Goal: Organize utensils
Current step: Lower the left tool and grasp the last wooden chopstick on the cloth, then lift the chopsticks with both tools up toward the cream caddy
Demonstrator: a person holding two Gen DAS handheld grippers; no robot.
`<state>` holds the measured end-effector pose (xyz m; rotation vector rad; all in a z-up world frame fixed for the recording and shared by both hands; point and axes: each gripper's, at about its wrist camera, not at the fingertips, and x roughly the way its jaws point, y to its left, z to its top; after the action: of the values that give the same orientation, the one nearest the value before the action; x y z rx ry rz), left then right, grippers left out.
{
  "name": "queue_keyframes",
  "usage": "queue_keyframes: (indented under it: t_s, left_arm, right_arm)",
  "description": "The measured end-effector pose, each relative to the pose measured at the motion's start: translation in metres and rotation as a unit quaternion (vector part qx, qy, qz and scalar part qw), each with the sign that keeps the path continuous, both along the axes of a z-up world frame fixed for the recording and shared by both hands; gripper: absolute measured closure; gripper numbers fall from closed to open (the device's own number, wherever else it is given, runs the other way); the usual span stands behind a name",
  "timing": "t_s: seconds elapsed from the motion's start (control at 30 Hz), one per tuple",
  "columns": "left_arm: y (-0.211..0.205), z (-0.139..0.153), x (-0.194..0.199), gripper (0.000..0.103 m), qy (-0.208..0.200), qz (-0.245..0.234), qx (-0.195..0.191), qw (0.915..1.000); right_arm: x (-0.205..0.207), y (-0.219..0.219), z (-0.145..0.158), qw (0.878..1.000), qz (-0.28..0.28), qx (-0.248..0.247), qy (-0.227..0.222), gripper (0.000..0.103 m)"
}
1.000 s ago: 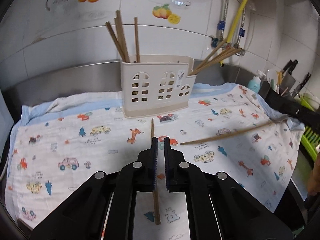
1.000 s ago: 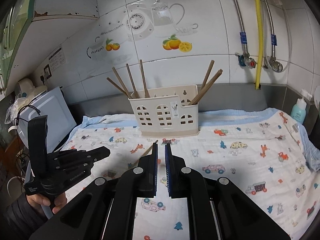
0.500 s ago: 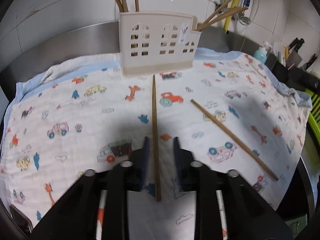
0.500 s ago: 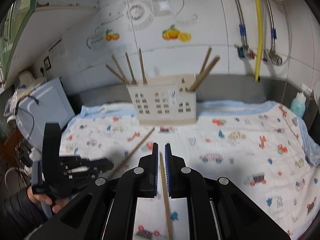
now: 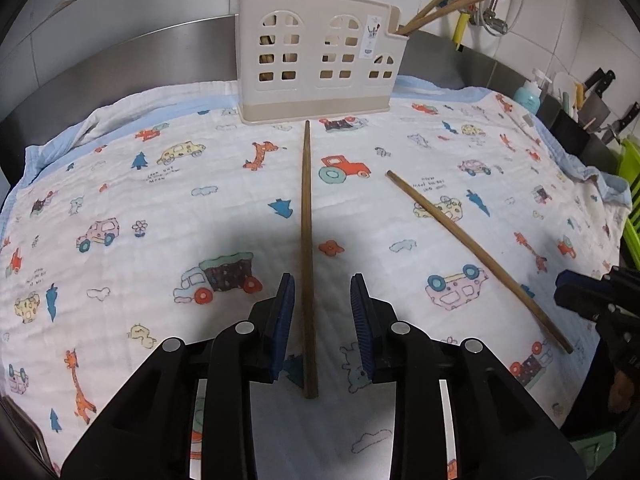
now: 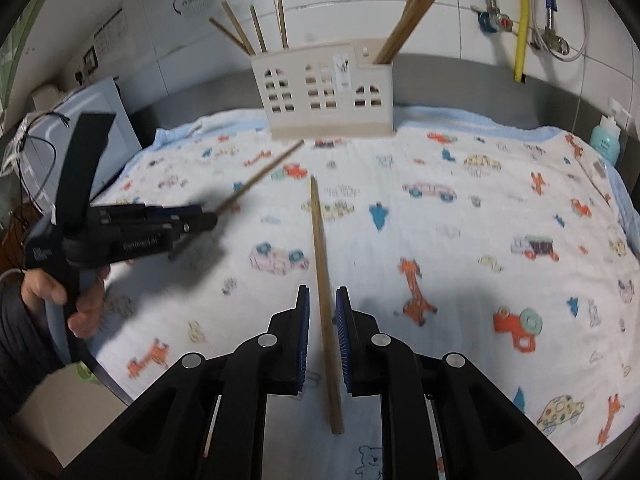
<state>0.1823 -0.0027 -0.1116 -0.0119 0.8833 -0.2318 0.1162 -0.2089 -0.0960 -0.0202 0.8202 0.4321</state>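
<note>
Chopsticks: brown wood, tapered, flat on cloth; left fingers (image 5: 322, 304) parted astride one (image 5: 306, 240), right fingers (image 6: 321, 326) opening astride other (image 6: 323, 280).

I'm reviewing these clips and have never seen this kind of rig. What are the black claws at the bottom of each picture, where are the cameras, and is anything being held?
There is no robot here. A person holds a two-finger gripper in each hand, and each gripper carries a wide-angle camera that looks forward along its fingers. The black claws are those fingers.

The left wrist view shows the left gripper; the right wrist view shows the right gripper, with the left one and the hand holding it off to the side.

On a cartoon-print cloth stands a cream utensil holder with chopsticks sticking out of it. Two loose chopsticks lie on the cloth. The left chopstick lies between the left gripper's fingers, the right chopstick between the right's. The right jaws are opening. Neither gripper presses on its chopstick, so nothing is held.
</note>
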Motion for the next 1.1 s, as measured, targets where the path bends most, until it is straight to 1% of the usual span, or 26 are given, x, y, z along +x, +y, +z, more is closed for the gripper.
queue_keyframes:
  t_s: [0.1, 0.33, 0.47, 0.53, 0.57, 0.63, 0.7, 0.8, 0.87, 0.93, 0.97, 1.1]
  left_arm:
    - [-0.003, -0.006, 0.0, 0.074, 0.006, -0.001, 0.004, 1.0]
    - [-0.003, -0.007, 0.003, 0.074, 0.001, -0.002, 0.001, 1.0]
    - [-0.001, -0.007, 0.003, 0.075, 0.003, -0.001, -0.009, 1.0]
    - [-0.001, -0.008, 0.003, 0.081, 0.002, 0.0, -0.003, 1.0]
    - [0.0, -0.008, 0.004, 0.082, 0.002, 0.0, -0.002, 1.0]
    - [0.003, -0.008, 0.005, 0.091, 0.005, 0.003, -0.004, 1.0]
    - [0.006, -0.008, 0.007, 0.094, 0.008, 0.005, -0.008, 0.9999]
    - [0.006, -0.008, 0.01, 0.095, 0.008, 0.009, -0.004, 0.9999]
    - [0.002, -0.008, 0.01, 0.095, 0.005, 0.009, 0.008, 0.9999]
    - [-0.001, -0.008, 0.01, 0.097, 0.004, 0.013, 0.017, 0.9998]
    - [-0.001, -0.008, 0.01, 0.097, 0.004, 0.017, 0.019, 0.9997]
    - [0.002, -0.005, 0.01, 0.098, 0.01, 0.026, 0.004, 0.9996]
  right_arm:
    - [0.001, -0.002, -0.009, 1.0, 0.0, 0.002, 0.009, 0.089]
    - [0.001, -0.002, -0.022, 1.0, 0.002, 0.002, 0.023, 0.089]
    - [-0.002, 0.001, -0.026, 1.0, 0.005, -0.009, 0.022, 0.089]
    - [-0.004, 0.003, -0.026, 1.0, 0.006, -0.014, 0.017, 0.089]
    - [-0.004, 0.002, -0.026, 1.0, 0.006, -0.016, 0.015, 0.089]
    - [-0.005, 0.001, -0.026, 1.0, 0.005, -0.015, 0.015, 0.089]
    - [-0.006, 0.001, -0.027, 1.0, 0.005, -0.016, 0.015, 0.09]
    - [-0.007, 0.001, -0.027, 1.0, 0.002, -0.016, 0.011, 0.09]
    - [-0.008, 0.002, -0.027, 1.0, 0.003, -0.022, 0.004, 0.09]
    - [-0.01, 0.003, -0.028, 1.0, 0.002, -0.027, -0.001, 0.092]
    - [-0.011, 0.004, -0.028, 0.999, 0.001, -0.032, -0.003, 0.095]
    - [-0.01, 0.004, -0.027, 1.0, 0.0, -0.03, -0.003, 0.096]
